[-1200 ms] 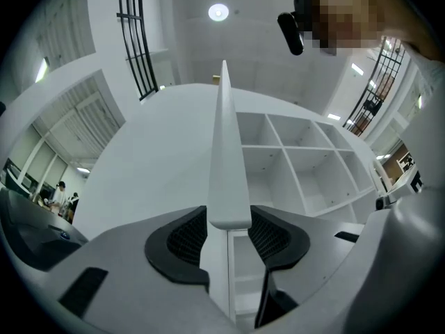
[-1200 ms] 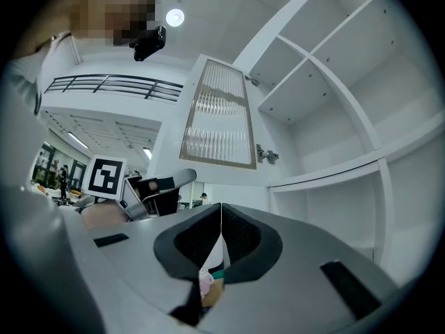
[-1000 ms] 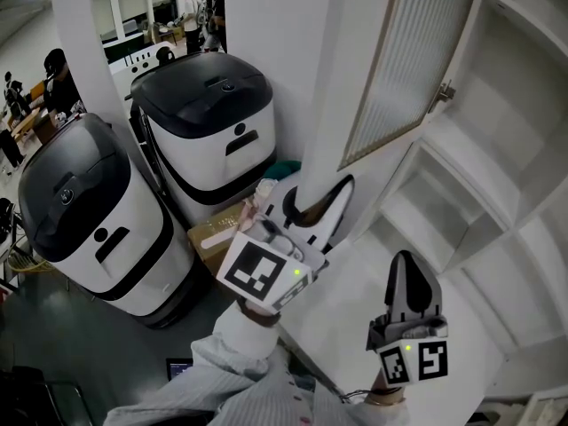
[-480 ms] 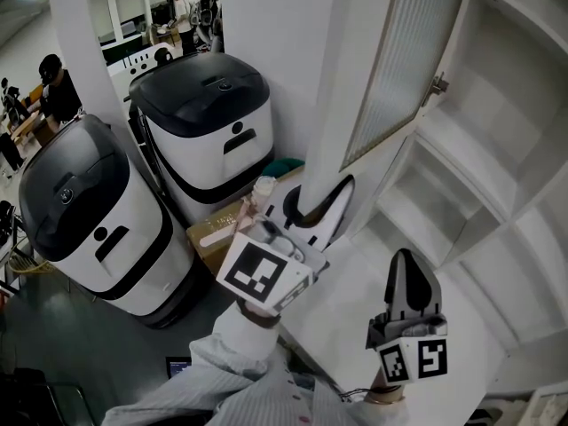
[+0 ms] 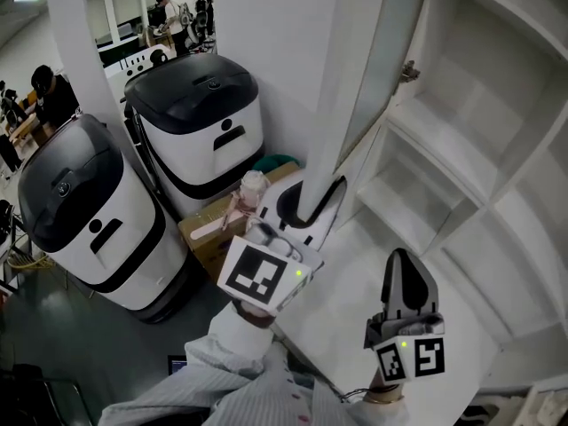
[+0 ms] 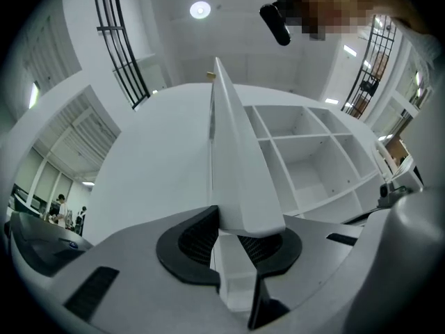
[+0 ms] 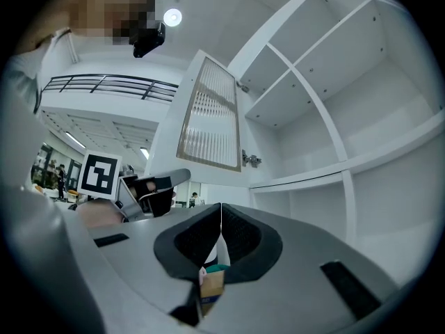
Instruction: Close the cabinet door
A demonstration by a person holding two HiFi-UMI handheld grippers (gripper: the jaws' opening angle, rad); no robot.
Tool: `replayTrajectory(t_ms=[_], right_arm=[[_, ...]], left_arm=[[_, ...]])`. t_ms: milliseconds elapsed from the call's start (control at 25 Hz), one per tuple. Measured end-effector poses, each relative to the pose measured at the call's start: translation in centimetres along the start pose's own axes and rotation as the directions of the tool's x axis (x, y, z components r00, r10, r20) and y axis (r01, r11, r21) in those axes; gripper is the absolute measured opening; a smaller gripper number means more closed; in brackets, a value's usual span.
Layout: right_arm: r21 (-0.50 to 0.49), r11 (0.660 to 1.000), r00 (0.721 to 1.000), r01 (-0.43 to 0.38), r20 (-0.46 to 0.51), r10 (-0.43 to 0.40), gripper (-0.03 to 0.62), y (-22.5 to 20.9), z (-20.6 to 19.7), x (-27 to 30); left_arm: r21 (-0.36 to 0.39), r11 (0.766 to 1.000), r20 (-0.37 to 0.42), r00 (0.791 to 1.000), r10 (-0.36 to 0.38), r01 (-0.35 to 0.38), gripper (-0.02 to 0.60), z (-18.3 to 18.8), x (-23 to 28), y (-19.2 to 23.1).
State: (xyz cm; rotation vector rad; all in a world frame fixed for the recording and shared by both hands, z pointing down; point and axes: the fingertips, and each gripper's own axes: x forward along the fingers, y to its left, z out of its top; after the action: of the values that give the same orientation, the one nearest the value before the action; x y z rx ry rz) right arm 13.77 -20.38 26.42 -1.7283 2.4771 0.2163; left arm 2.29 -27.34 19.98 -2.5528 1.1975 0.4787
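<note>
White shelves (image 5: 435, 158) flank the cabinet door (image 5: 351, 87) clamped by the left gripper (image 5: 311, 202)

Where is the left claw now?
In the head view, near the centre, the left claw grips the open cabinet door by its lower edge, right of the cardboard box.

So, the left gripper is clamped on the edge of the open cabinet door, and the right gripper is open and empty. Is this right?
Not quite. The right gripper is shut, not open: the right gripper view shows its jaws together with nothing between them. The rest stands: the left gripper is clamped on the edge of the open cabinet door.
</note>
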Motion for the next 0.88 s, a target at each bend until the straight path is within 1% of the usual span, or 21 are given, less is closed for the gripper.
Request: replayTrajectory(t_ms=[240,480,600,680,880], right_arm=[[-0.009,1.0,1.0,-0.006,-0.015,0.006,0.014,-2.7,0.5,-2.6],[-0.005,1.0,1.0,-0.002,-0.022,0.002,0.014,-5.0,0.7,-4.9],[-0.005,1.0,1.0,0.004,-0.023,-0.004,0.014,-6.1,0.8,-5.7],[-0.004,1.0,1.0,0.011,-0.023,-0.011,0.014,-6.8,0.7,-6.3],[-0.008,0.999,0.999,0.034,-0.019,-0.034,0.014,-8.1,0.9,-7.5]], left_arm=[[0.086,0.994,-0.019,0.997,0.07,-0.068,0.094,-0.1,0.8,-2.7],[0.106,0.988,-0.029,0.992,0.12,-0.116,0.11,-0.2,1.5,-5.0],[0.13,0.985,-0.039,0.992,0.124,-0.118,0.127,-0.3,2.1,-6.2],[0.159,0.981,-0.05,0.992,0.116,-0.107,0.145,-0.5,2.5,-7.1],[0.202,0.976,-0.081,0.992,0.094,-0.076,0.195,-1.0,3.6,-9.5]])
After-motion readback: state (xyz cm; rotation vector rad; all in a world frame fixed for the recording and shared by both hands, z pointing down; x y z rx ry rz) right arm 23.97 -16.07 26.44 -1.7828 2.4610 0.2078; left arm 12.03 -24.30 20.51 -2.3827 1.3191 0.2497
